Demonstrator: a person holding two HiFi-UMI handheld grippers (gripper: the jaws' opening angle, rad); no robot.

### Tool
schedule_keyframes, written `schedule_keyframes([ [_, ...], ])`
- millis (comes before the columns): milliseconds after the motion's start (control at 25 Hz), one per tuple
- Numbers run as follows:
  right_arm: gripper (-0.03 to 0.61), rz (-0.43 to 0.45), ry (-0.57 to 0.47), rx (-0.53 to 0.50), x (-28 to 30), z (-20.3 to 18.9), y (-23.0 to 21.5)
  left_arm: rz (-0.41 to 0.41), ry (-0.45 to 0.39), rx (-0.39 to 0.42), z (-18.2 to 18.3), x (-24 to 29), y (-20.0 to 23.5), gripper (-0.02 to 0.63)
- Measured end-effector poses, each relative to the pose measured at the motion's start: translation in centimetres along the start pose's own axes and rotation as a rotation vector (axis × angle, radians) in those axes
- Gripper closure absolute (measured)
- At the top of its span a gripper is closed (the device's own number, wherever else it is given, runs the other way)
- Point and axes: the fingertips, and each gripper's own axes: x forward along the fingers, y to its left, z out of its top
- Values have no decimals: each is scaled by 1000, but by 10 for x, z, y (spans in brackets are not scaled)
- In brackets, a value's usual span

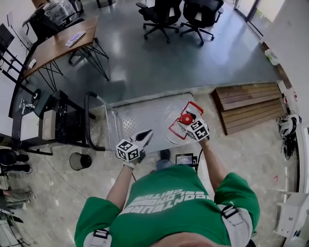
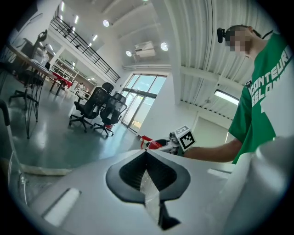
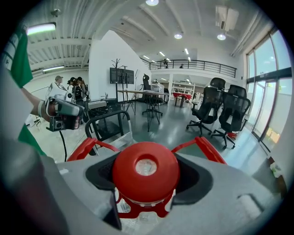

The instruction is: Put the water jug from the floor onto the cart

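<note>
Over the silver metal cart (image 1: 140, 118) | we held the clear red-capped water jug (image 3: 145, 170) in our clamped right gripper (image 1: 189, 124) | left gripper (image 2: 147, 158) closed, empty | release seemingly remained

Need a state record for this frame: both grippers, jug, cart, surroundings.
left gripper: jaws together, nothing between them, over the cart's near edge
right gripper: shut round the water jug at its red cap
water jug: upright, over the cart deck; cannot tell whether it is resting or lifted
cart: metal deck, black handle at its left end in the head view
nearby: wooden pallet right of the cart, office chairs beyond it
</note>
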Motion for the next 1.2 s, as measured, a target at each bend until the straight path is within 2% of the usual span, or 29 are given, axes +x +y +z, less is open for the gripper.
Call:
schedule_keyframes([
  [320, 273, 59, 31, -33, 52, 12, -42, 7, -34, -6, 38, 46, 32, 611],
  [520, 273, 110, 42, -60, 85, 19, -55, 67, -30, -21, 42, 58, 64, 611],
  [640, 273, 136, 46, -85, 99, 18, -68, 125, -62, -32, 53, 68, 80, 611],
  [800, 273, 196, 94, -96, 119, 16, -60, 196, -78, -82, 56, 60, 92, 611],
  [1000, 273, 225, 124, -114, 166, 17, -61, 241, -59, -105, 53, 56, 120, 611],
  [1200, 273, 261, 176, -115, 201, 7, -44, 282, -48, -156, 42, 37, 137, 611],
])
